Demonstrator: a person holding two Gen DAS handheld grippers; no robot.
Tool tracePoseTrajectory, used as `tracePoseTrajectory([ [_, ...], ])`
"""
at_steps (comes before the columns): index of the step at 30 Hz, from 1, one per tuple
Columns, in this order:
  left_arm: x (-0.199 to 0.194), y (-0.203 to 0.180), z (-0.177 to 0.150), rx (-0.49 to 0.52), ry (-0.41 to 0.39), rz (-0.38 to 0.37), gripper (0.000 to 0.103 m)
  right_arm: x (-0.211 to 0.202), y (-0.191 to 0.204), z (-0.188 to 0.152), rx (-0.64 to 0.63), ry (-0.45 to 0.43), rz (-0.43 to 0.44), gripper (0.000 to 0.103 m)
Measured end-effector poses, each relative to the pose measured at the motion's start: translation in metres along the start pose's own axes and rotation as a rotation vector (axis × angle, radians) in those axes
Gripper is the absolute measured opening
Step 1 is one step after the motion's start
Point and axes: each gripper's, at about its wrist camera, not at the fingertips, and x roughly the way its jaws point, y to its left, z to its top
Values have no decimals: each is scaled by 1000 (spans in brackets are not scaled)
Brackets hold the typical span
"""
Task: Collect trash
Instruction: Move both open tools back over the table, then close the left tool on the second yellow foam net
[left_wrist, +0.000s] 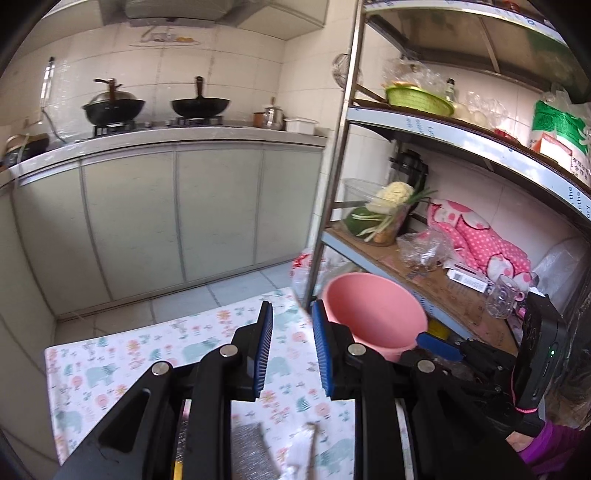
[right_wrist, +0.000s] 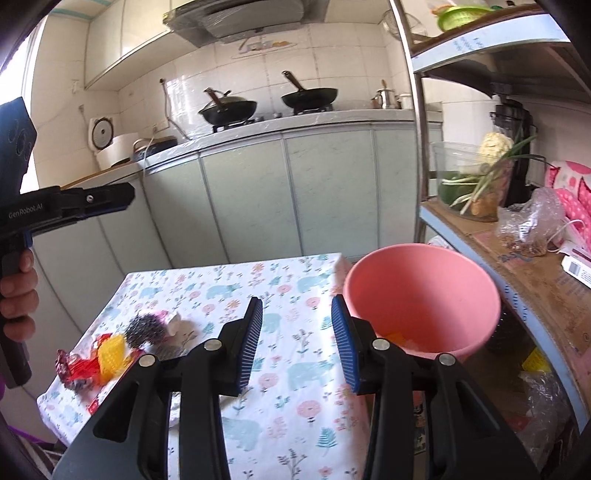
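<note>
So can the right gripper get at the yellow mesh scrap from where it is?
Probably yes: the right gripper is open and empty, above the table, and the yellow mesh scrap lies uncovered to its left.

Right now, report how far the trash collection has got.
Started, not finished. The pink bucket beside the table already holds something yellow at its bottom. Nothing is in hand: the right tool and the left tool are both open and empty. Left on the table: red wrapper, yellow piece and dark scrubber-like ball.
</note>
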Motion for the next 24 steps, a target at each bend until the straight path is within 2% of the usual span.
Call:
tracePoseTrajectory([
  [7, -42, 52, -23, -61, -4, 128, 21, 14, 30, -9, -42, 68, 65, 40],
  [14, -63, 93, -53, -135, 47, 207, 21, 27, 51, -17, -61, 137, 115, 40],
  [17, -64, 102, -66, -165, 76, 211, 21, 35, 58, -19, -65, 166, 130, 40],
  [21, -61, 104, -86, -202, 118, 171, 21, 43, 67, -21, -77, 188, 145, 40],
  [24, -50, 95, -101, -195, 166, 134, 21, 48, 74, -23, -87, 204, 155, 40],
])
